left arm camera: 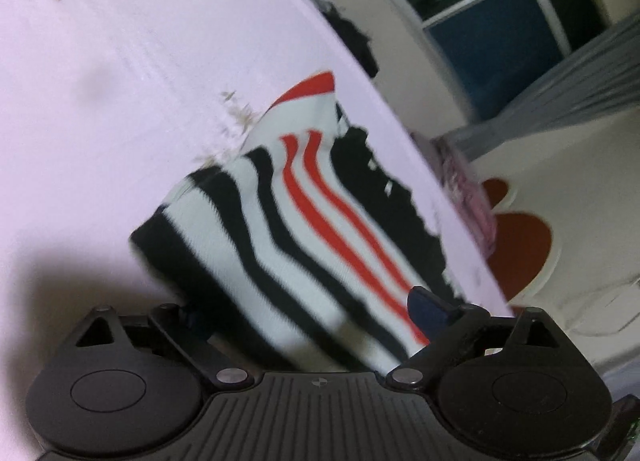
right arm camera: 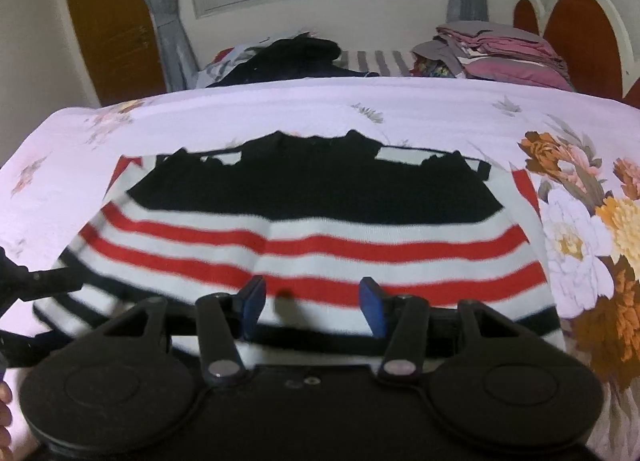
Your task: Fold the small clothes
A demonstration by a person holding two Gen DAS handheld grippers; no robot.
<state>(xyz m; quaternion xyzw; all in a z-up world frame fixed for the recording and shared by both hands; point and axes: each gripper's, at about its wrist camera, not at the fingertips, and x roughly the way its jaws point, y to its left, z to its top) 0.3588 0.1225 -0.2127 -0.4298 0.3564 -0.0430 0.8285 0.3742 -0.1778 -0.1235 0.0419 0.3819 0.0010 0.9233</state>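
Lying flat on the floral bedsheet (right arm camera: 460, 109) is the striped knit garment (right arm camera: 304, 229). The right gripper (right arm camera: 314, 303) hovers above its hem, fingers released. The left gripper (left arm camera: 312, 313) appears spread wide around the garment's edge, though blur hides contact.

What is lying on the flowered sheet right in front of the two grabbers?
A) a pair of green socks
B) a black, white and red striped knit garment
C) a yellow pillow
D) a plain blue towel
B: the right wrist view shows a striped knit garment with a black top part and red and white bands, spread on the flowered sheet.
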